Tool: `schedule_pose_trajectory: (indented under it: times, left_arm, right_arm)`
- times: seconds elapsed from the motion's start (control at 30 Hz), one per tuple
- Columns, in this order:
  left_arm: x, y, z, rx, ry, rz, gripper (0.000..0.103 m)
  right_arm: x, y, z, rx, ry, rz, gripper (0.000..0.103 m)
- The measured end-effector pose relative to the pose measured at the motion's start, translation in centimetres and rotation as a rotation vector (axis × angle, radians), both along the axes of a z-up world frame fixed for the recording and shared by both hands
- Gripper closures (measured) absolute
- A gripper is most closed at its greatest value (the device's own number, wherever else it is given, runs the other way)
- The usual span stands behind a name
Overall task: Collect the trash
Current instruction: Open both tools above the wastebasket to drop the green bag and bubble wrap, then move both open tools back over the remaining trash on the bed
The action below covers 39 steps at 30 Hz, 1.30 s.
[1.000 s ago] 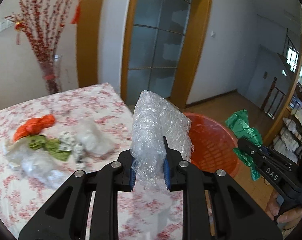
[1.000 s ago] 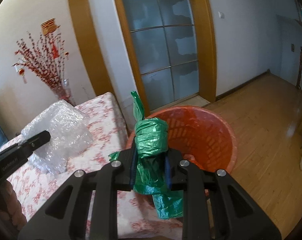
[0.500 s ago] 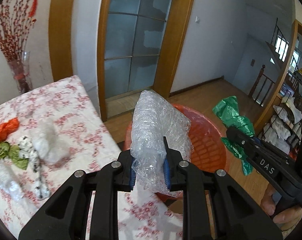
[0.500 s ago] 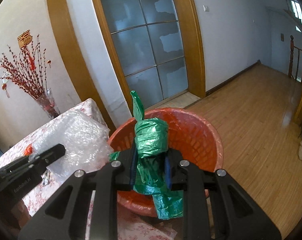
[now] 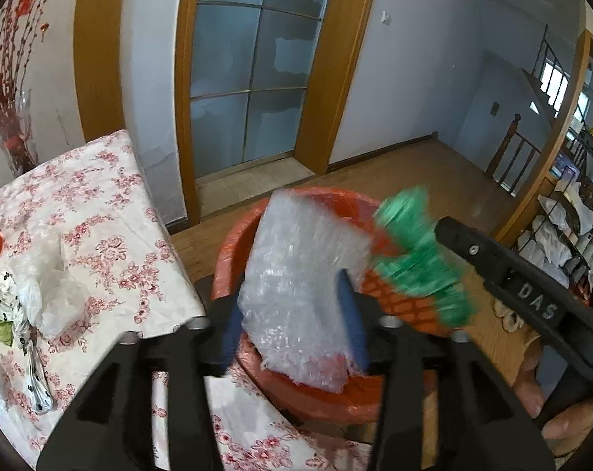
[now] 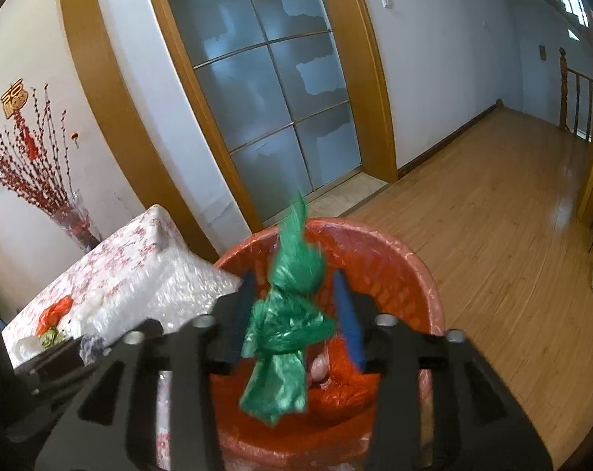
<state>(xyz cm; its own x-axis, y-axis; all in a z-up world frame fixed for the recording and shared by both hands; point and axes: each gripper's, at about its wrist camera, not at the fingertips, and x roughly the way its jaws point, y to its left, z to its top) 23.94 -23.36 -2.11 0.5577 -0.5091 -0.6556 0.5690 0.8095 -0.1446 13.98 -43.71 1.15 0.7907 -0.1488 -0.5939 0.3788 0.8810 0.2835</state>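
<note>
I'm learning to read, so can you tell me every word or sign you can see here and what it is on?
"DAS": raised letters on the black right tool, seen from the left camera.
A gold sign hangs on the wall above the red branches; it looks like one character, but it is too small and blurred to read.
I can read no other words: none on the orange basket, the green bag or the bubble wrap.

white letters "das" stand on the right tool (image 5: 426, 271) body.
</note>
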Motion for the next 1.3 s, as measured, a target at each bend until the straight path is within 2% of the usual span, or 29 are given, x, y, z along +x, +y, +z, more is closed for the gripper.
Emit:
schedule_pose_trajectory:
  times: [0.17, 0.37, 0.57, 0.7, 1.07, 1.3]
  left_arm:
    - [0.3, 0.9, -0.8, 0.033, 0.009, 0.034, 0.047]
    - [-0.2, 4.0, -0.6, 0.072, -0.045, 0.105, 0.034]
    - [-1.0, 7.9, 0.0, 0.100, -0.085, 0.168, 0.028]
    - [-1.3, 10.6, 0.1, 0.108, -0.091, 0.216, 0.027]
    - [-2.5, 19.8, 1.2, 0.090, -0.132, 0.391, 0.025]
    - [-3.0, 27.8, 1.0, 0.126, -0.156, 0.544, 0.022]
  right_arm:
    - [-0.1, -0.3, -0.6, 0.005, 0.011, -0.015, 0.047]
    - [-1.2, 0.0, -1.2, -0.020, 0.038, -0.035, 0.039]
    - [-2.3, 1.0, -0.9, -0.022, 0.044, -0.024, 0.038]
    - [-2.6, 2.6, -0.4, -0.026, 0.043, 0.007, 0.038]
    - [-1.8, 11.0, 1.1, -0.040, 0.036, 0.195, 0.038]
    - [-0.2, 19.1, 1.5, -0.046, 0.043, 0.377, 0.035]
